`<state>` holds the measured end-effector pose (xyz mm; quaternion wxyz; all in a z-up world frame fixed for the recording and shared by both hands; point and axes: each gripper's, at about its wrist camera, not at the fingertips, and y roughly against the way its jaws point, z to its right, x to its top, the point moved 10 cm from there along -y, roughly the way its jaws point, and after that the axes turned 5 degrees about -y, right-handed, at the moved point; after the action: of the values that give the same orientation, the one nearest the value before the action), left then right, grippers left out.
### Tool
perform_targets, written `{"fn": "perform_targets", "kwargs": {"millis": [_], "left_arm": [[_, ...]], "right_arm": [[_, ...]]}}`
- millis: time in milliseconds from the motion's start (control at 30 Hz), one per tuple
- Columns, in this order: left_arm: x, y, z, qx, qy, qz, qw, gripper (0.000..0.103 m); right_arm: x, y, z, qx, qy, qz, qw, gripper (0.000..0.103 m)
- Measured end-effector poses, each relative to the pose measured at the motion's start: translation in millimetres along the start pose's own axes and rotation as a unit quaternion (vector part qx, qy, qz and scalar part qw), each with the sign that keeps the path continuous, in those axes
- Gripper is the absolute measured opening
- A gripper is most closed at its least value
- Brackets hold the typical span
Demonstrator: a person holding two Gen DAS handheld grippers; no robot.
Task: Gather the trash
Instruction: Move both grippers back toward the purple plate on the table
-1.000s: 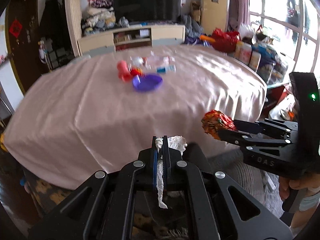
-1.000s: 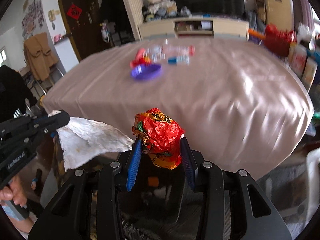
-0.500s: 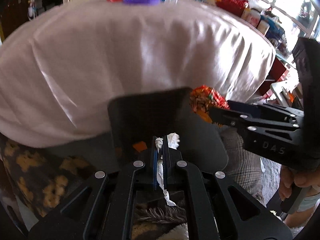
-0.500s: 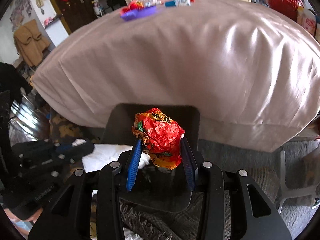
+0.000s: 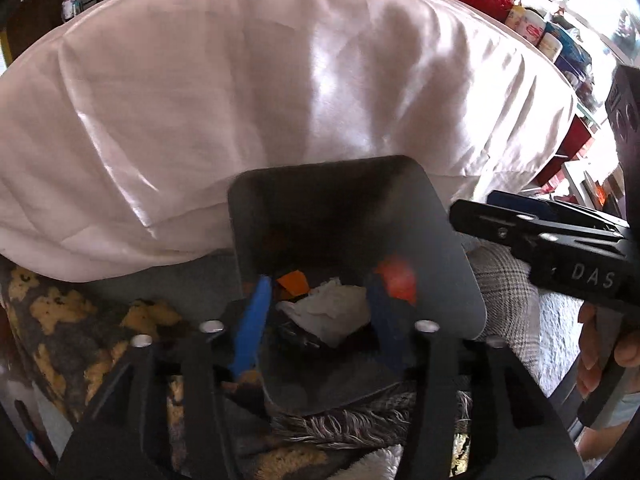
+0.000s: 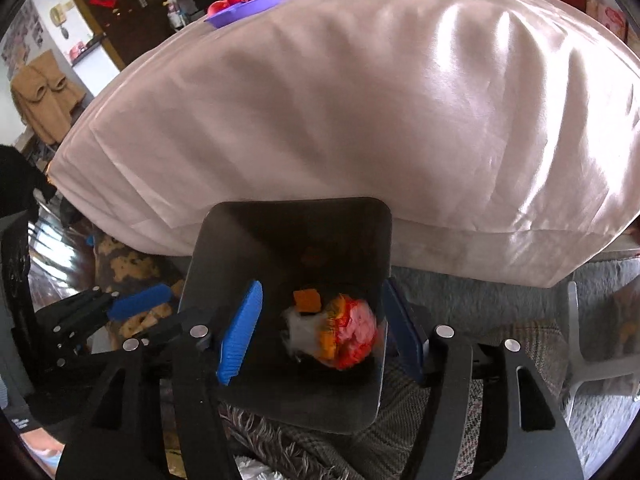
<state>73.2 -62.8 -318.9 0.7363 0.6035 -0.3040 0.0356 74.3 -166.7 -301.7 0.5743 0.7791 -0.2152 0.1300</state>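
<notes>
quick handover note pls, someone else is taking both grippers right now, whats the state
Left claw: open, jaws have just been opening, nothing gripped; it hangs over the bin.
Right claw: open, jaws have just been opening, nothing gripped; also over the bin.
Trash: the white tissue and the red wrapper are inside the bin, next to an orange scrap; the wrapper looks blurred, maybe not yet settled.
Done: both pieces let go into the bin.
Left: a purple dish with more clutter sits at the table's far side; check there for further trash. What counts as trash there I cannot tell from here.
</notes>
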Motion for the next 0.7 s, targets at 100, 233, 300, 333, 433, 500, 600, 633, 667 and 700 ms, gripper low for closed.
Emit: {"fn": "perform_targets", "kwargs": {"millis": [100,233,300,333,433,500,600,633,667,700], "left_arm": [[5,6,-10,0.011,0.003,0.009,0.9999,0.078],[15,18,-20,0.024,0.009,0.024,0.9994,0.094],[22,24,-24,0.027,0.011,0.032,0.999,0.094],[26,27,-25,0.029,0.01,0.036,0.9989,0.094],[42,39,-30,0.034,0.003,0.051,0.9981,0.095],[57,49,-37,0.04,0.002,0.065,0.9971,0.095],[81,59,-51,0.052,0.006,0.08,0.9954,0.095],[89,62,-56,0.057,0.007,0.084,0.9949,0.095],[95,64,-60,0.059,0.009,0.086,0.9945,0.095],[104,66,-66,0.06,0.012,0.089,0.9941,0.095]], "right_arm": [[8,9,10,-0.007,-0.007,0.019,1.0,0.084],[22,25,19,-0.012,-0.014,0.043,0.999,0.094],[31,33,22,-0.013,-0.016,0.053,0.998,0.094],[39,39,24,-0.016,-0.015,0.06,0.998,0.094],[66,58,26,-0.027,-0.012,0.093,0.995,0.094],[85,69,29,-0.032,-0.01,0.113,0.993,0.094],[111,78,30,-0.039,-0.004,0.132,0.99,0.094],[121,79,30,-0.044,-0.001,0.136,0.99,0.094],[127,80,30,-0.046,0.0,0.138,0.989,0.094],[138,80,29,-0.048,0.003,0.141,0.989,0.094]]}}
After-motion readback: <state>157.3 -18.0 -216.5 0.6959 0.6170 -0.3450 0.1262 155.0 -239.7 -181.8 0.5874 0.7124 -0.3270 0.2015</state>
